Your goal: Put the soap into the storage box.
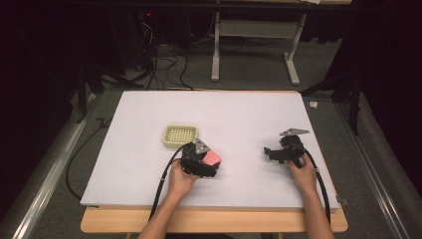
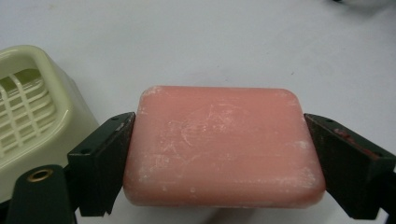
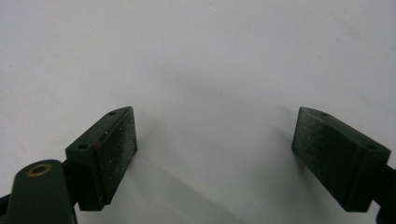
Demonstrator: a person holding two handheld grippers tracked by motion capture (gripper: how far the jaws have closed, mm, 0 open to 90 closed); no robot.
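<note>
This is a lab or recording studio, not a home. The wooden counter (image 1: 214, 221) beneath the two tools is covered by a plain white sheet (image 1: 209, 114), staged for filming. Black curtains (image 1: 45, 55) close off the room on both sides of the tools and behind them, leaving the surroundings dark. Beyond the far edge of the counter, loose black cables (image 1: 164, 64) tangle across a grey carpeted floor (image 1: 249, 69), near the white metal legs of an adjustable desk (image 1: 216, 50). Grey metal rails (image 1: 45, 184) run along the floor at either side of the counter.
</note>
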